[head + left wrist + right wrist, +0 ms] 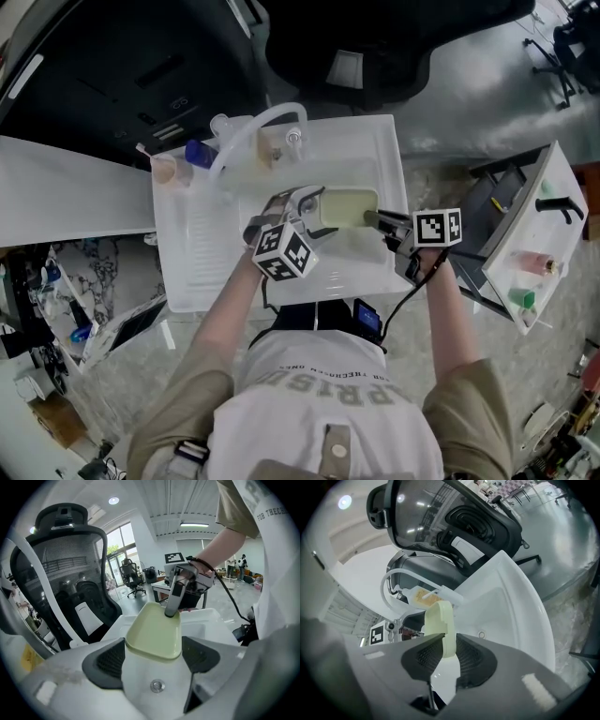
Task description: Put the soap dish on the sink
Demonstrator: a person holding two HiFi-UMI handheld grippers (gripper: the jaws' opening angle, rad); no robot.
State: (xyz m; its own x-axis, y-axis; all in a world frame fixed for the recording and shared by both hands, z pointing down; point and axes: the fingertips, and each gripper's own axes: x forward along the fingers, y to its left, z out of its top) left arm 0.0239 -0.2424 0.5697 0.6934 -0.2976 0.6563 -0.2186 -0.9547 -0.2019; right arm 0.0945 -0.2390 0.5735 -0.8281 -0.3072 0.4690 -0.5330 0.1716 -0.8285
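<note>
The white sink (pixel 187 272) fills the middle, its curved tap (pixel 251 127) at the back rim. The pale green soap dish (pixel 349 206) hangs over the sink's basin, held level above it and carried at both ends. The left gripper (pixel 317 214) clasps the dish across its width at the basin's left. The right gripper (pixel 373 220) pinches the thin opposite edge from the basin's right.
</note>
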